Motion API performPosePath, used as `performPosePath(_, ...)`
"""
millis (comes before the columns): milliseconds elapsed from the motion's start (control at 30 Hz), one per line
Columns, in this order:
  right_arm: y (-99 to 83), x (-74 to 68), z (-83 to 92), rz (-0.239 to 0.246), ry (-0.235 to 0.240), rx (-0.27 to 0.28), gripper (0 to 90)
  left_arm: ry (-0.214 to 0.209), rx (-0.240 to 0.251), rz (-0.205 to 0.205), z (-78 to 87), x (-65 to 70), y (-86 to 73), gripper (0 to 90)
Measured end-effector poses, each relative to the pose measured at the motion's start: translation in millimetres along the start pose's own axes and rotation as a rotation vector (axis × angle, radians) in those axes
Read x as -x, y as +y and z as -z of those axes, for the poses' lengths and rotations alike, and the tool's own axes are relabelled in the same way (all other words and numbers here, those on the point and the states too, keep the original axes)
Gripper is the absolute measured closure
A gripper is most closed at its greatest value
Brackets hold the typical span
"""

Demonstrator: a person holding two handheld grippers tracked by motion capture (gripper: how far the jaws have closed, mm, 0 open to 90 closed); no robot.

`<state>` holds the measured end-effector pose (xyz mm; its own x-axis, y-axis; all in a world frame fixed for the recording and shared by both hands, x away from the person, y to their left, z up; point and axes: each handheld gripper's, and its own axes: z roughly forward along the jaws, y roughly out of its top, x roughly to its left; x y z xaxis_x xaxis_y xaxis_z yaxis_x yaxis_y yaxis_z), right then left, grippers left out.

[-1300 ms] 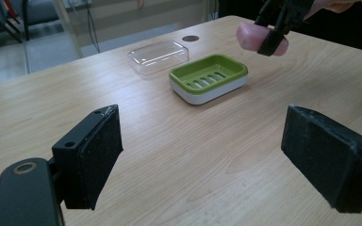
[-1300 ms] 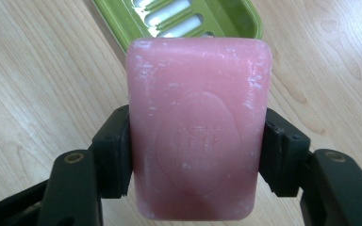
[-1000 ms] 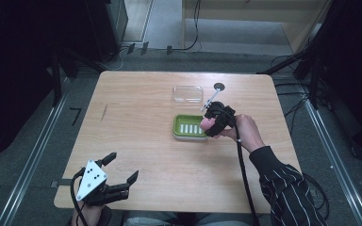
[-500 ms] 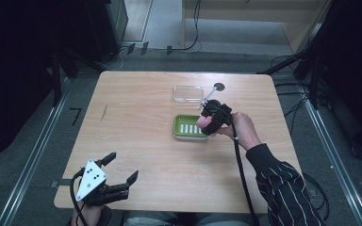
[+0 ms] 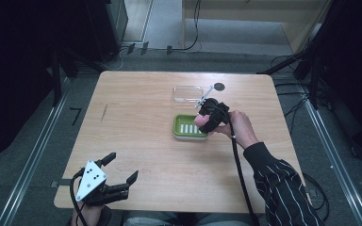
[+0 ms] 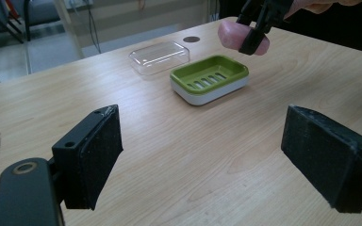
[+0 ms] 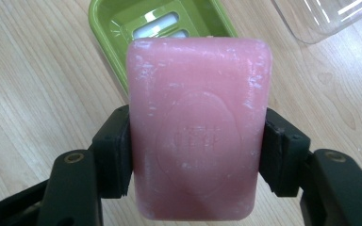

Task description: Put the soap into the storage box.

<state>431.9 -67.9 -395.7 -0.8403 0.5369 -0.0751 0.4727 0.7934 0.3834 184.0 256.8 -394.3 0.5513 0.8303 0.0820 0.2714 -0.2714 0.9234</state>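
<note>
Green soap dish (image 5: 189, 128), soap (image 7: 198, 141) above.

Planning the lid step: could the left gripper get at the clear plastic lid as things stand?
Probably yes: the left gripper has open jaws, and bare wooden table lies before the clear plastic lid.

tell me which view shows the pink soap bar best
The right gripper view: the soap bar fills the frame, clamped by its long sides in the right claw, stamped face visible. The left gripper view shows it small, from the side, above the green dish. In the high view it is a pink speck.
</note>
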Motion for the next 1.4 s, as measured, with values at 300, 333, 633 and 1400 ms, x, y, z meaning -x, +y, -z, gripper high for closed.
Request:
performPosePath(300,4.0,0.4,-2.2,-0.001,0.002,0.007,38.4,0.0,0.0,0.0,0.0,-0.1,-0.1,13.9)
performPosePath(333,4.4,0.8,-2.3,0.003,0.002,0.007,38.4,0.001,0.0,0.0,0.0,-0.1,-0.1,13.9)
performPosePath(633,7.8,-0.3,-5.4,0.014,0.007,0.012,38.4,-0.001,-0.001,0.0,0.0,0.1,-0.1,13.9)
performPosePath(1400,20.6,-3.9,-16.1,0.013,0.018,0.035,38.5,0.0,-0.001,-0.001,0.2,-0.1,-0.2,13.9)
